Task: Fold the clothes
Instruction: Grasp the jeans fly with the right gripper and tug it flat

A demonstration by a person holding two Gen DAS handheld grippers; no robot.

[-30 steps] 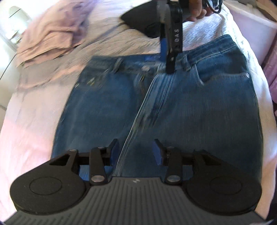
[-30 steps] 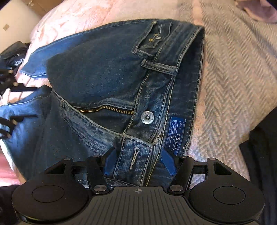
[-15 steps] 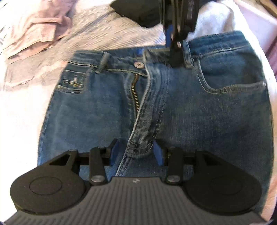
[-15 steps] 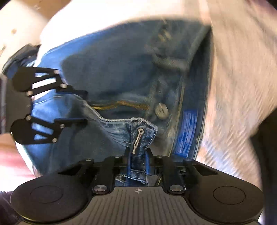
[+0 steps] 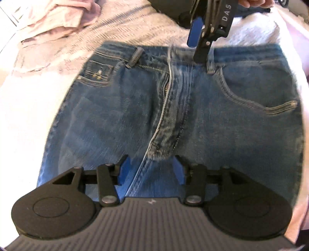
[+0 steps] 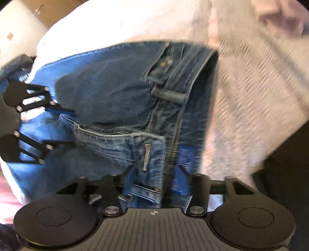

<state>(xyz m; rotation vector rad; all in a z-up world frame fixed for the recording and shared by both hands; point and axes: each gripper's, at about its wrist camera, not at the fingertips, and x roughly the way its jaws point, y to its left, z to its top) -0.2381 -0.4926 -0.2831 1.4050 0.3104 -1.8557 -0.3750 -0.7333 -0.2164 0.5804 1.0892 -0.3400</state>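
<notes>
Blue jeans [image 5: 212, 119] lie front up on the bed, waistband toward the far side. My left gripper [image 5: 150, 168] hangs over the crotch; its jaws are opening and the lower end of the fly seam lies between them, not pressed. In the right wrist view the left gripper [image 6: 71, 126] shows at the left edge. My right gripper [image 6: 156, 177] hovers over the waistband; its jaws are opening, and the buttonhole flap [image 6: 146, 154] sits loose between the blue pads. The left wrist view shows the right gripper [image 5: 199, 46] just above the waistband.
A pale pink garment [image 5: 48, 17] lies crumpled at the far left on a grey knitted blanket [image 5: 135, 25]. A dark object [image 6: 289, 154] sits beside the jeans past the waistband. A person's hand [image 5: 251, 2] holds the right gripper. White bedding [image 5: 23, 108] surrounds the jeans.
The right gripper pinched the buttonhole flap half a second ago, pulled it over the button, then let go and rose. The fly now lies closed. The left gripper widened slightly.
</notes>
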